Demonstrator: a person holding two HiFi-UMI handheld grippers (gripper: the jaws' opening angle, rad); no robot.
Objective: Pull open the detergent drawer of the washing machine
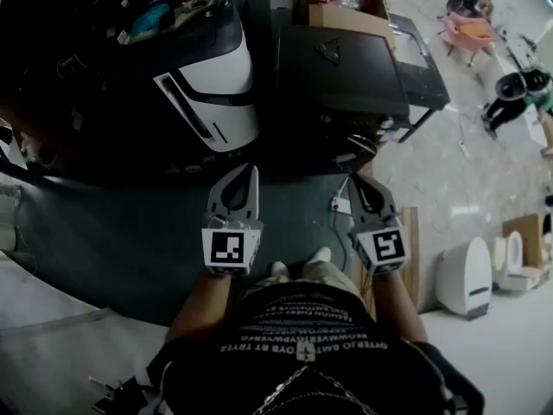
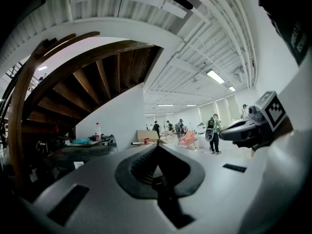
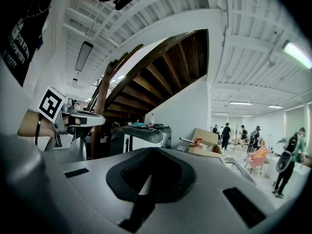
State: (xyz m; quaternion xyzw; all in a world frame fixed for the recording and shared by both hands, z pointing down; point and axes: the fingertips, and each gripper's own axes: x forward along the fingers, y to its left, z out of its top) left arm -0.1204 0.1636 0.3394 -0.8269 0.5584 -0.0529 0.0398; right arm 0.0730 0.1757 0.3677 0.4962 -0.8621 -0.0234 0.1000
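Observation:
The washing machine (image 1: 216, 89), white with a black band on its front, stands ahead and to the left on the dark floor, with clutter and a bottle on top. I cannot make out its detergent drawer. My left gripper (image 1: 253, 171) and right gripper (image 1: 356, 180) are held side by side in front of me, both shut and empty, well short of the machine. In the left gripper view the closed jaws of the left gripper (image 2: 157, 146) point past the machine (image 2: 83, 147). In the right gripper view the right gripper (image 3: 152, 150) aims towards the machine (image 3: 141, 133).
A black cabinet (image 1: 341, 67) stands right of the machine, with an open cardboard box (image 1: 346, 3) behind it. A power strip (image 1: 341, 204) lies on the floor. White toilets (image 1: 467, 275) stand at the right. A wooden stair (image 3: 161, 67) hangs overhead. Several people stand far off.

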